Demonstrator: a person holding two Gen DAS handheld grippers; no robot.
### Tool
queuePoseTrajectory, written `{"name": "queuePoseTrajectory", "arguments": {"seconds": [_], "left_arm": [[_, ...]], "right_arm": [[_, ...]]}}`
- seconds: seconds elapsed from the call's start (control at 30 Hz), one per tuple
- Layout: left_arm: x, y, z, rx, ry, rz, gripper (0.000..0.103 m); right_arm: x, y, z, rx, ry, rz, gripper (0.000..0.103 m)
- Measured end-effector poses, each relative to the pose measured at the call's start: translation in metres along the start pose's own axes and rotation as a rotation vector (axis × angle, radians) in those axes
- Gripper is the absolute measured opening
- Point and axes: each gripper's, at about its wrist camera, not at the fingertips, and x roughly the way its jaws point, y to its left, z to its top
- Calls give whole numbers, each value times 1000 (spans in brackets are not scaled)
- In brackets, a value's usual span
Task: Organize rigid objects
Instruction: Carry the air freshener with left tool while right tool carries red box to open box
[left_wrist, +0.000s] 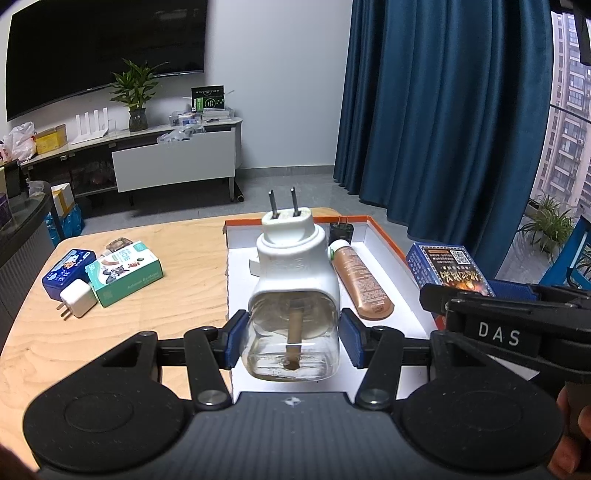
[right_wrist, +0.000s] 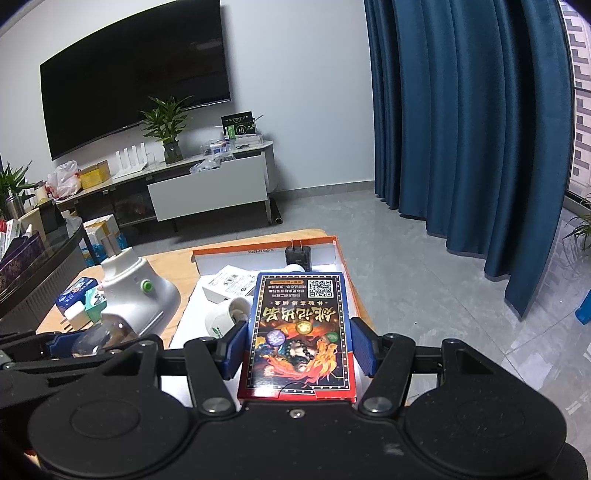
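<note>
Plug-in mosquito repellent heater (left_wrist: 293, 280) – white body, clear liquid bottle at the near end, two prongs pointing up and away – is clamped in the left gripper (left_wrist: 291, 339), blue pads pressed on both sides of the bottle. It hangs above the near-left part of the white tray with orange rim (left_wrist: 384, 236).

Blue card box (right_wrist: 301, 332) with a QR code sits in the right gripper (right_wrist: 299, 350), pads closed on its long sides, held over the tray's right edge.

In the tray: brown tube (left_wrist: 360, 282) lying flat, black charger (left_wrist: 341, 232) at the far wall, a white box (right_wrist: 231, 284) and a white roll (right_wrist: 225, 317).

Left of the tray on the wooden table (left_wrist: 166, 314): blue tin (left_wrist: 66, 271), green-white carton (left_wrist: 123, 273), white charger plug (left_wrist: 77, 301) – close together, touching or nearly so.
</note>
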Motion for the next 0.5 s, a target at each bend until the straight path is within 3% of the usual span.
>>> {"name": "queuePoseTrajectory", "arguments": {"seconds": [0.5], "left_arm": [[9, -1, -1, 12, 11, 0, 54]], "right_arm": [[16, -6, -3, 8, 28, -2, 71]]}}
